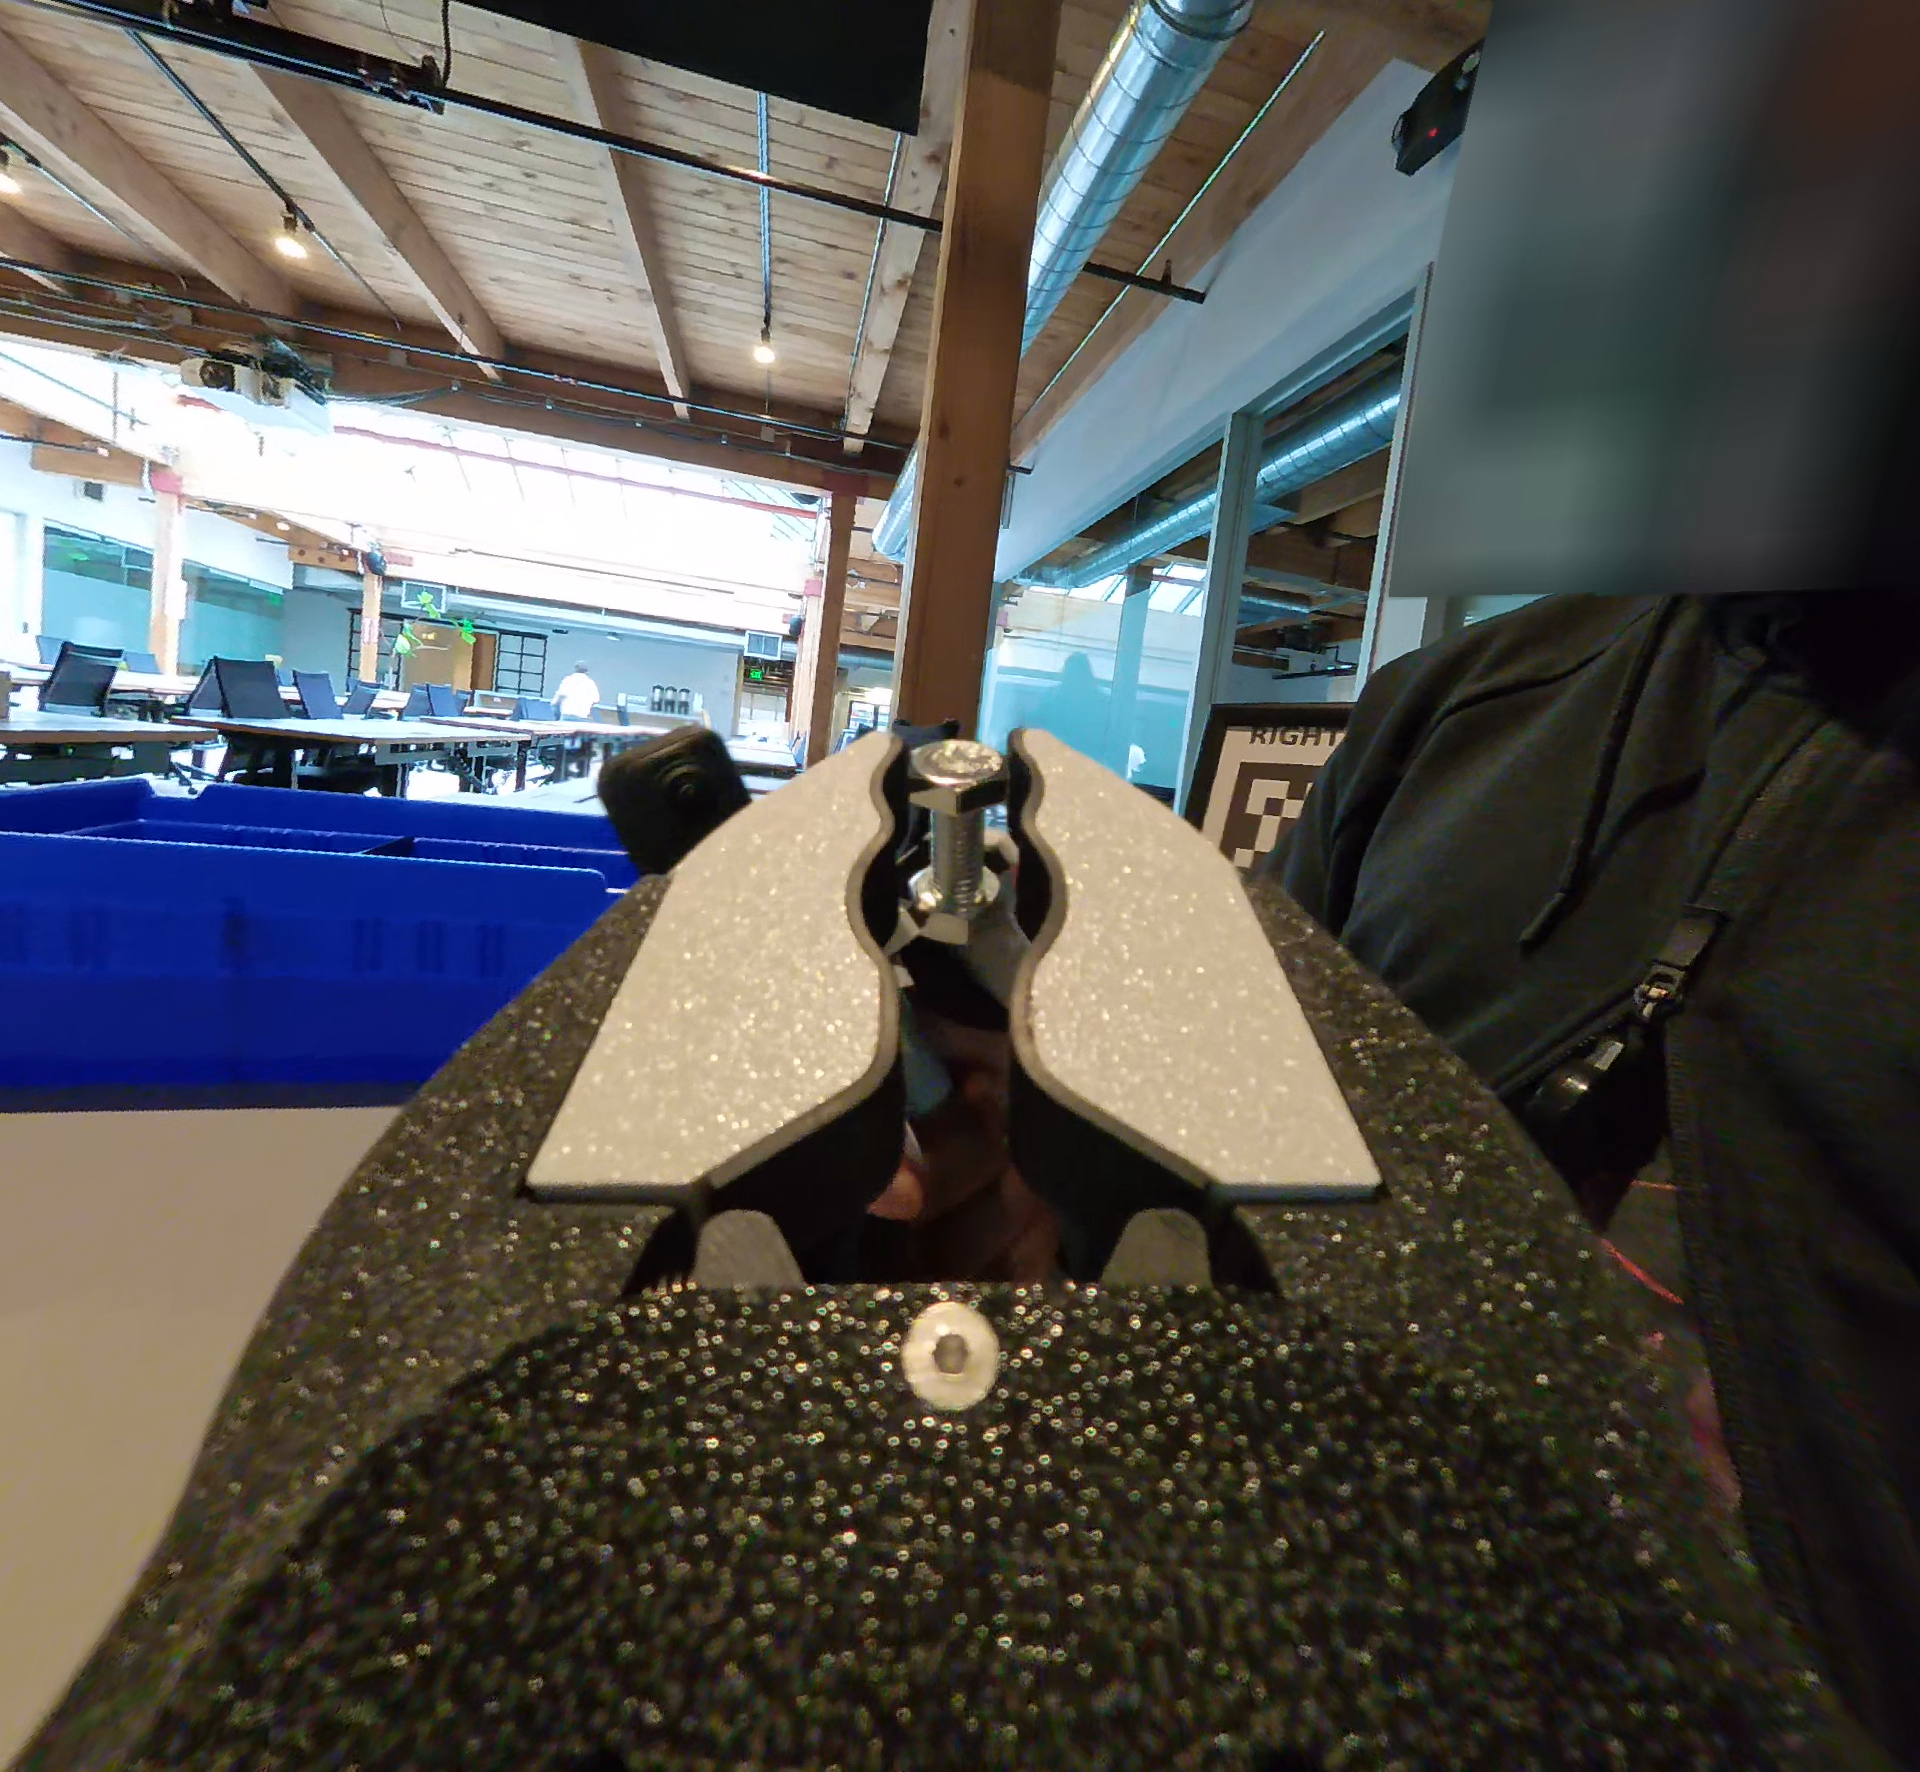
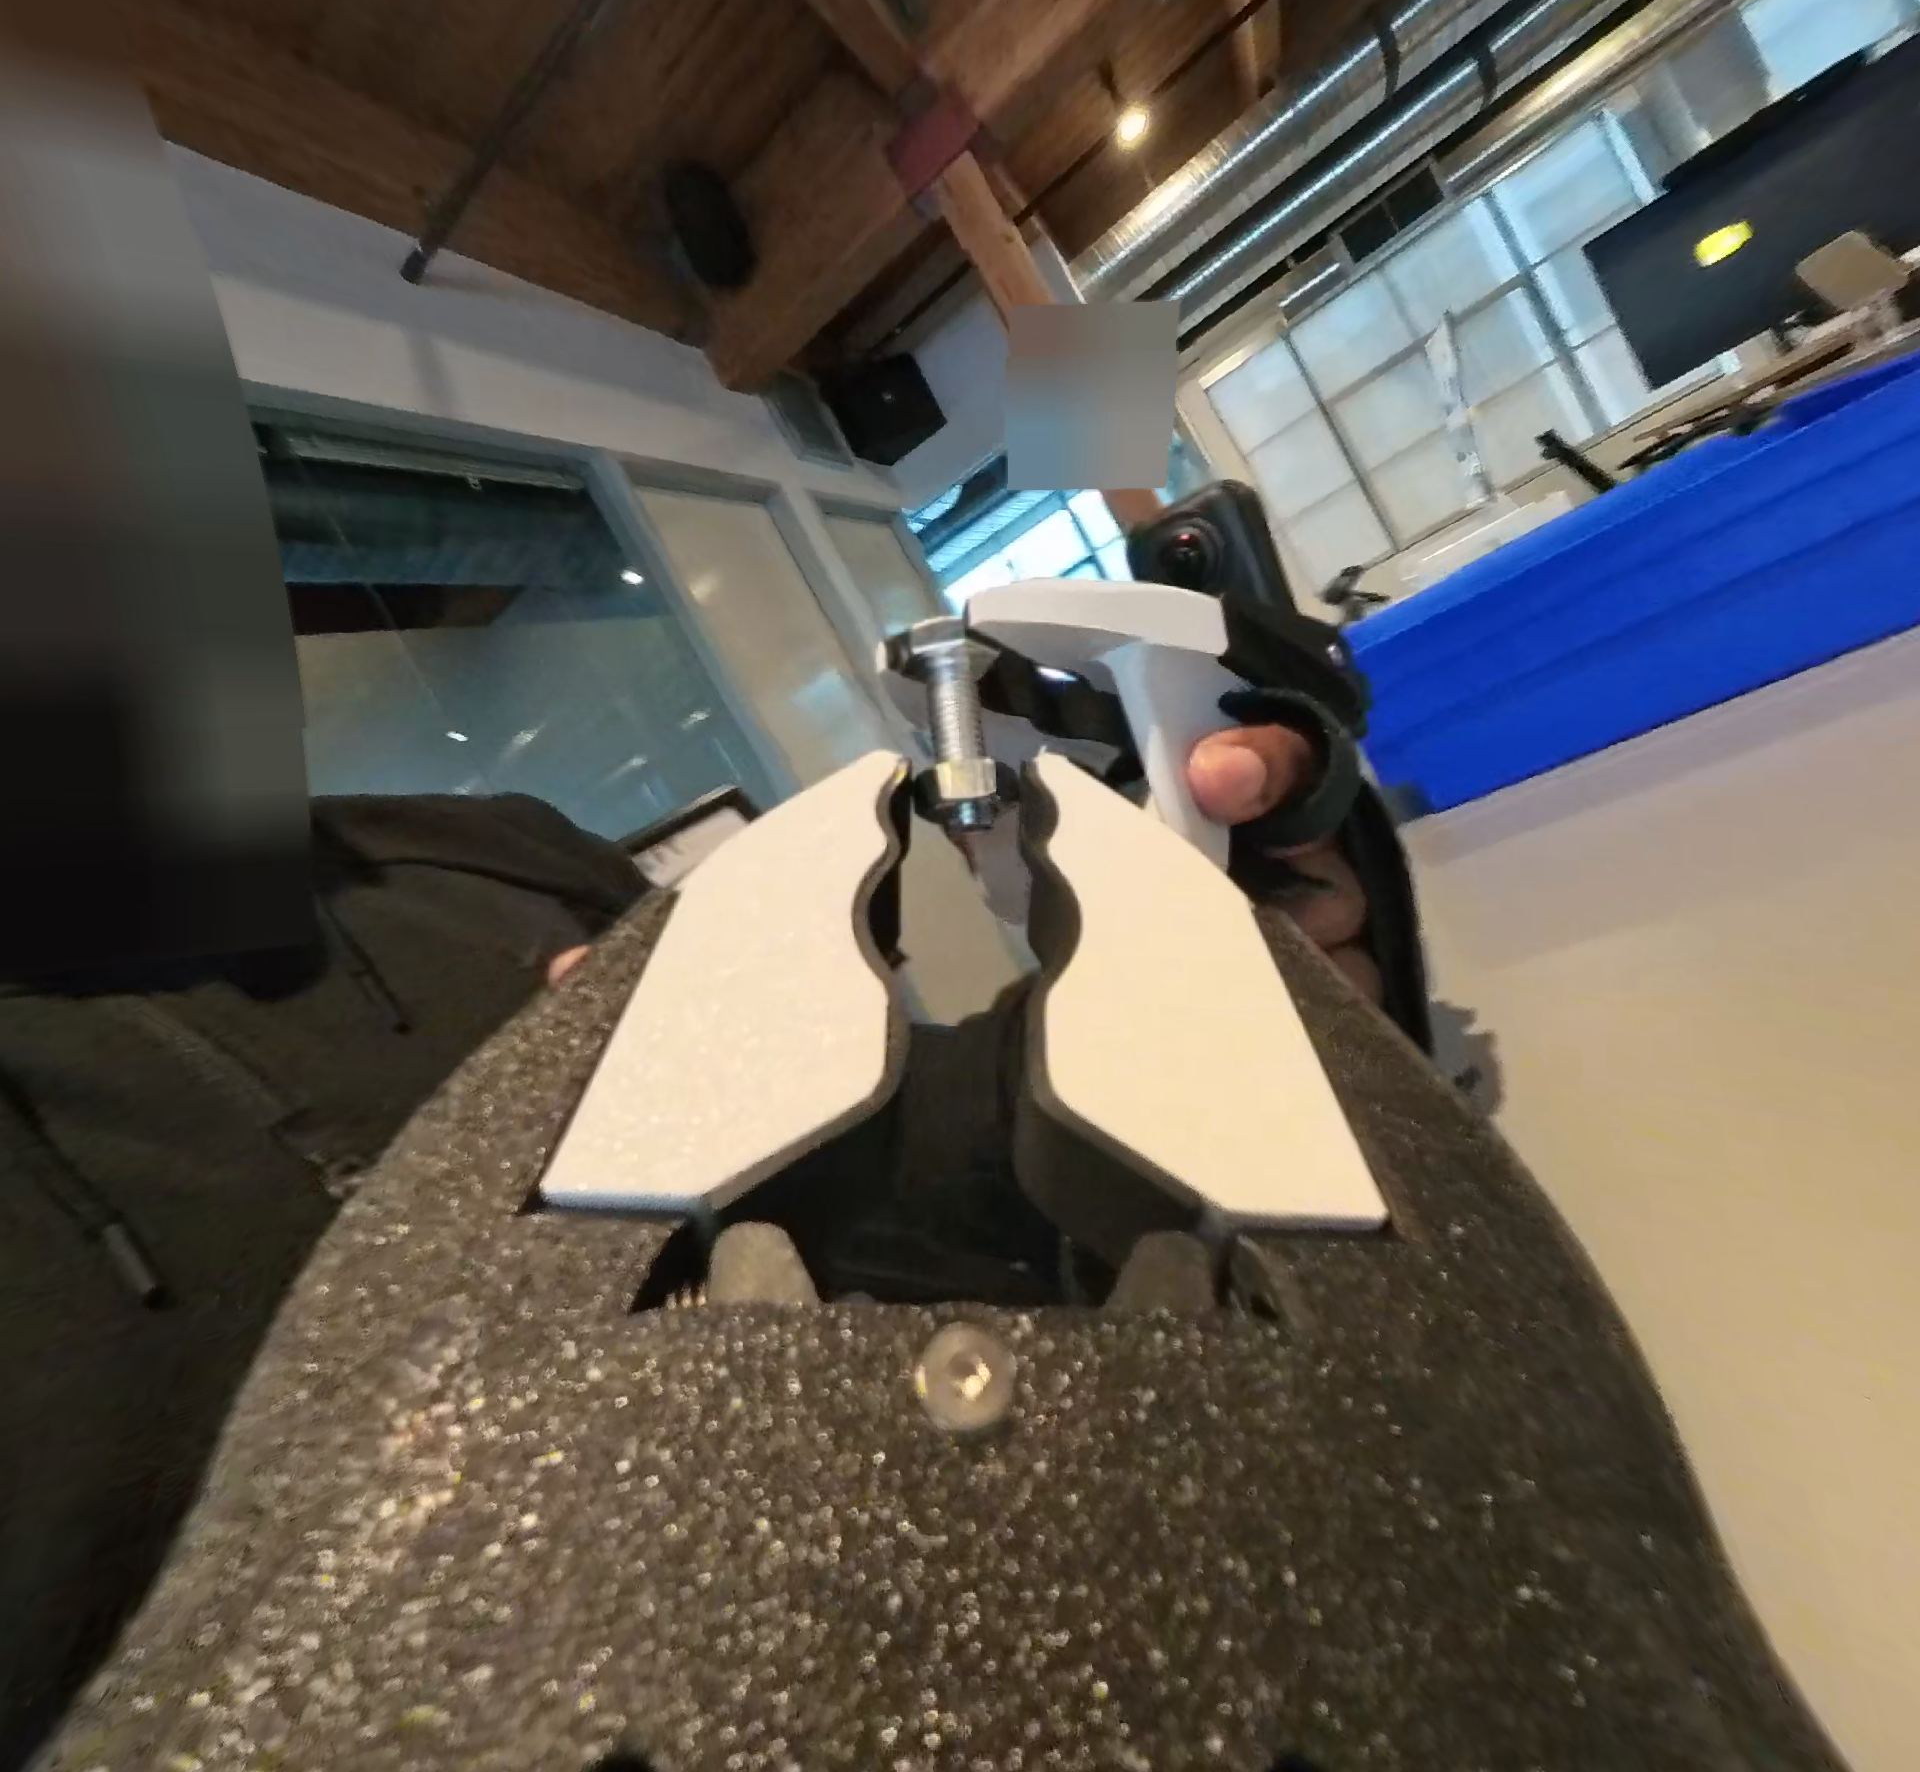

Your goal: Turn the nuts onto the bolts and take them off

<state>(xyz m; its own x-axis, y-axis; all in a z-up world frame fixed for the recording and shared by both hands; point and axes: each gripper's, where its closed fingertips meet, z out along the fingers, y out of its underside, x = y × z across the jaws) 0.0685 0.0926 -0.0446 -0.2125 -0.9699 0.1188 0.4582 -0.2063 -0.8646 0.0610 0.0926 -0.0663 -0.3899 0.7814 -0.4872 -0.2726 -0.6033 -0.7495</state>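
Note:
Both grippers hold one silver bolt up in the air between them. In the left wrist view my left gripper [image 1: 956, 758] is shut on the bolt's hex head [image 1: 956, 766]. The threaded shank [image 1: 954, 844] runs down to a silver nut [image 1: 948, 896]. In the right wrist view my right gripper [image 2: 961, 782] is shut on that nut [image 2: 961, 787], near the free end of the shank [image 2: 951, 714]. The left gripper's white fingers [image 2: 1091, 616] clamp the bolt head [image 2: 925, 650] above it. A gloved hand [image 2: 1247, 777] holds the left gripper.
Blue plastic bins [image 1: 312, 943] stand on the grey table [image 1: 156, 1255] to the left, and they also show in the right wrist view [image 2: 1662, 600]. A person in a dark hoodie [image 1: 1610, 891] is close on the right. A black-and-white marker board [image 1: 1262, 797] stands behind. Less than 4 cm separates the two grippers' tips.

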